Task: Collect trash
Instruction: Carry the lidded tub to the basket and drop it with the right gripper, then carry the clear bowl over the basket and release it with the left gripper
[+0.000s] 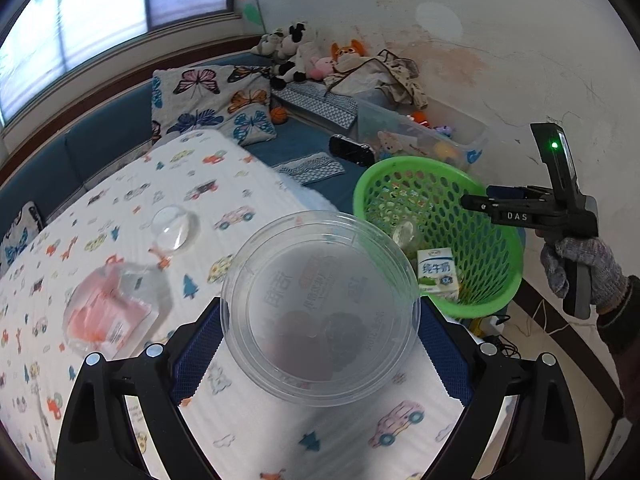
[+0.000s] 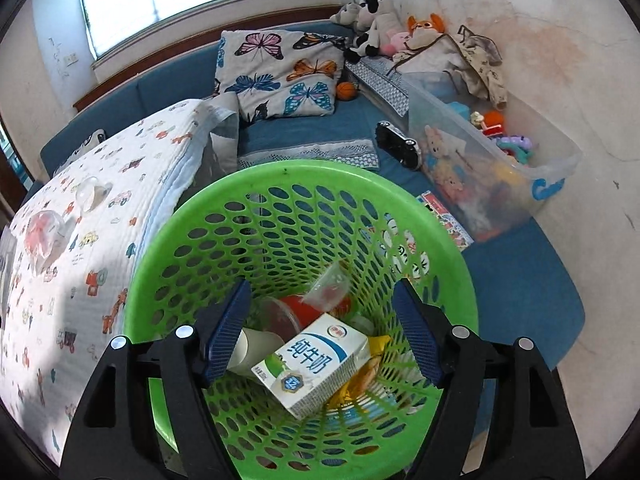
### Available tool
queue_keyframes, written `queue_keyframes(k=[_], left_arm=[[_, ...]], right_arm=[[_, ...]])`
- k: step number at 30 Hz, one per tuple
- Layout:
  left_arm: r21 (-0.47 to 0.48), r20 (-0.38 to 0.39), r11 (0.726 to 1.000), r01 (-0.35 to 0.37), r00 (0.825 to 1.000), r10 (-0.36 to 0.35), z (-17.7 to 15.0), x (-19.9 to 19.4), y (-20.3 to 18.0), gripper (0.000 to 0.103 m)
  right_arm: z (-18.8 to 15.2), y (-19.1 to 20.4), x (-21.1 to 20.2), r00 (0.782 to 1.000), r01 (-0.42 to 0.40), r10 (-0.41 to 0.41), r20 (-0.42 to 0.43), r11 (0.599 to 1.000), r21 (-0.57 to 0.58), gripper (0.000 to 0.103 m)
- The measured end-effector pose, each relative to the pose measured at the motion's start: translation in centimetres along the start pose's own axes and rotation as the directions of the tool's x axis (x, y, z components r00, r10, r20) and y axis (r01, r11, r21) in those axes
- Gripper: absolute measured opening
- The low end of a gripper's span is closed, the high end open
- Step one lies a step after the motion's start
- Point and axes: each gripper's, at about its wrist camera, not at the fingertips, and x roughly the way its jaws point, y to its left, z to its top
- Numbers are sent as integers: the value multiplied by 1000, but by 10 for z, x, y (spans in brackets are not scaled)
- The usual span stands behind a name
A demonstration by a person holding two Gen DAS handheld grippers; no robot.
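Looking along the left claw (image 1: 320, 344), its two blue pads press on the sides of a round clear plastic lid (image 1: 320, 308), which is held above a bed cover (image 1: 168, 184) printed with little cars and trees. Print shows through the lid, mirrored and too faint to read. On the cover lie a clear dome lid (image 1: 175, 226) and a clear bag with pink contents (image 1: 106, 312), both blurred. Beside the bed stands a green basket (image 1: 492, 248) holding a milk carton (image 1: 437, 274) printed with Chinese characters. Over the basket's far side hangs the right claw (image 1: 466, 202), seen side-on and marked "DAS", gripped by a gloved hand (image 1: 580, 268); from here I cannot tell how wide it stands. In the right wrist view that claw's (image 2: 322, 332) pads stand well apart with nothing between them, directly above the basket (image 2: 160, 248). Inside, the carton (image 2: 316, 368) lies tilted, reading "纯牛奶"; around it are a white paper cup (image 2: 252, 348), a red-lined tub (image 2: 288, 316), a clear wrapper (image 2: 330, 284) and a yellow packet (image 2: 372, 364), partly buried. The claw's black frame cuts off the basket's near rim.
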Motion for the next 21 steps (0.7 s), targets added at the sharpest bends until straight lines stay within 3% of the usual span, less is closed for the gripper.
queue_keyframes(k=[21], left_arm=[[74, -83, 991, 114, 991, -108, 66, 80, -97, 90]], right_arm=[[-28, -31, -84, 993, -8, 2, 117, 999, 45, 79]])
